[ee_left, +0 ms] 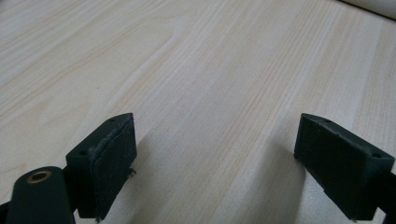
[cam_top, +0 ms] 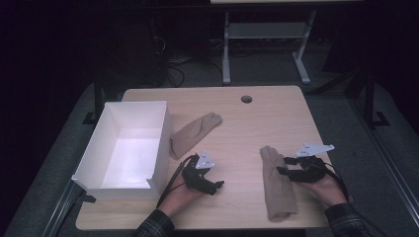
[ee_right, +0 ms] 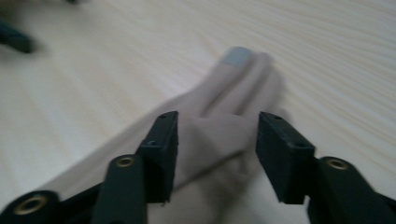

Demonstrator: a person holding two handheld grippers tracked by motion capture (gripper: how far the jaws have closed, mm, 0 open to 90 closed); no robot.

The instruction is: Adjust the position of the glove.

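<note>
A beige glove [cam_top: 279, 190] lies lengthwise on the wooden table [cam_top: 247, 133] at the front right, its fingers pointing away from me. My right gripper [cam_top: 281, 166] reaches in from the right at the glove's finger end. In the right gripper view the right gripper [ee_right: 217, 140] has its jaws apart on either side of a raised fold of the glove [ee_right: 233, 93], and the pads do not press on it. A second beige glove [cam_top: 193, 132] lies near the table's middle, beside the white box [cam_top: 99, 148]. My left gripper [cam_top: 217, 186] rests open over bare wood [ee_left: 210, 70].
The open white box stands at the table's left side and has nothing visible in it. A round cable hole [cam_top: 246, 98] sits near the far edge. Beyond the table stands a white desk frame [cam_top: 226, 49] on dark floor.
</note>
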